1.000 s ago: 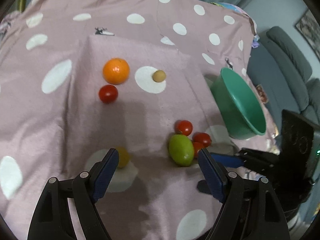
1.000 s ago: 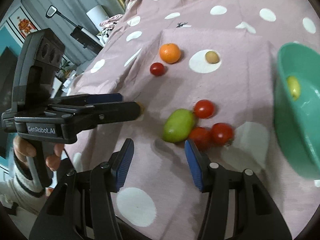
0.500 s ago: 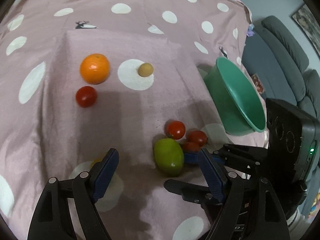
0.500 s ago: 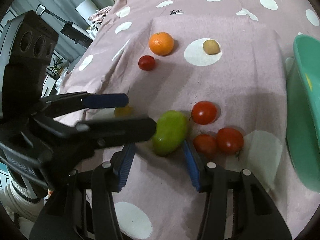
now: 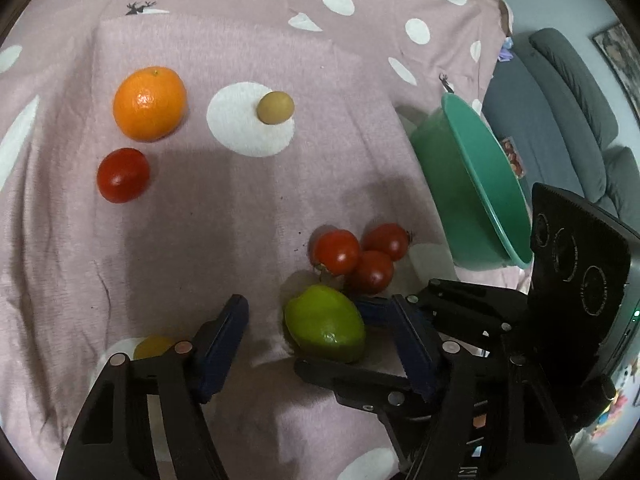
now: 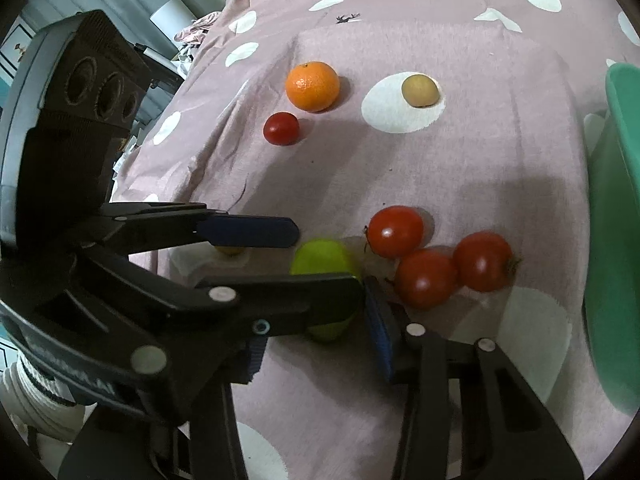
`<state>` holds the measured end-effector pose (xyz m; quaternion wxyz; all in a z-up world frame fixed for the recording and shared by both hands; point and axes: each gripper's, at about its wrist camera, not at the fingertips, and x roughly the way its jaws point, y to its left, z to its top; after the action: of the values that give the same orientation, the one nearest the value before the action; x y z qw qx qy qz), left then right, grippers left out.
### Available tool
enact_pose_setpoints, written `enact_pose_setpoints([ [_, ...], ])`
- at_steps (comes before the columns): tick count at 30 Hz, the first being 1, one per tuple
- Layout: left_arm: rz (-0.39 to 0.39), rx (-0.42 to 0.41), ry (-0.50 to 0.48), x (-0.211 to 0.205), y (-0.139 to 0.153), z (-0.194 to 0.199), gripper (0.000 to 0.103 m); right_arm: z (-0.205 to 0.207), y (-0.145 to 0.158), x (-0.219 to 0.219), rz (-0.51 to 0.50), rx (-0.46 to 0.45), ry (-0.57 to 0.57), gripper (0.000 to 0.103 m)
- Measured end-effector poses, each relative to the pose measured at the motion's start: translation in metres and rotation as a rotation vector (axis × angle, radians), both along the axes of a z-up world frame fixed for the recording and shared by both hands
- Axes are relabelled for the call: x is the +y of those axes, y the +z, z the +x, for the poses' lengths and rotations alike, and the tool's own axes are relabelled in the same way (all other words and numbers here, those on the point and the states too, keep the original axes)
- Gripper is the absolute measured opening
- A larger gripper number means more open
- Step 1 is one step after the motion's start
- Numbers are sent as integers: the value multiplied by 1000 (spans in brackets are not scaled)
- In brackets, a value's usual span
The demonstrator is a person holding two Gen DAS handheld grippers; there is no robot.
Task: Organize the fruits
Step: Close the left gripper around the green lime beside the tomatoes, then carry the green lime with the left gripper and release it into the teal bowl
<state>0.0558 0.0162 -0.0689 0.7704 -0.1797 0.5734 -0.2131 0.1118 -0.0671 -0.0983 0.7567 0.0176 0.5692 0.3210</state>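
A green lime-like fruit (image 5: 325, 328) lies on the pink dotted cloth (image 5: 248, 208); it also shows in the right wrist view (image 6: 322, 258), partly hidden by the left gripper's finger. Both open grippers straddle it: my left gripper (image 5: 320, 332) from the near side, my right gripper (image 6: 316, 340) crossing from the right. Three red tomatoes (image 5: 362, 254) cluster just beyond the fruit. An orange (image 5: 150, 103), a lone tomato (image 5: 123, 175) and a small tan fruit (image 5: 275, 107) lie farther off. A green bowl (image 5: 476, 192) stands at the right.
A small yellow fruit (image 5: 154, 347) lies by my left gripper's left finger. The cloth drops off at the table's edges. A grey sofa (image 5: 576, 92) is beyond the bowl on the right.
Both grippers have moved forward and closed in on the green fruit, which now sits between both pairs of fingers. The fruits have stayed in place.
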Motion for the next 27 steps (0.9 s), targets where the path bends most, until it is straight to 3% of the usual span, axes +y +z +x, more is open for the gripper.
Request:
enact_pose_setpoints([
  [4,-13,5,0,1,-1,-1,61,2,-1,-1,8,1,6,40],
  [8,-30,3,1,2,0,-3,48,1,-2,1,14,-4,21,37],
  [13,-2,-5,8,-3,0,-5,43,0,-2,3,11,-18,35,37],
  [20,9,-22,22,-2,7,-12,43,-6,4,3,23,-53,33,37],
  [27,58,-111,17,-13,37,-20,43,-14,30,-4,60,-120,19,37],
])
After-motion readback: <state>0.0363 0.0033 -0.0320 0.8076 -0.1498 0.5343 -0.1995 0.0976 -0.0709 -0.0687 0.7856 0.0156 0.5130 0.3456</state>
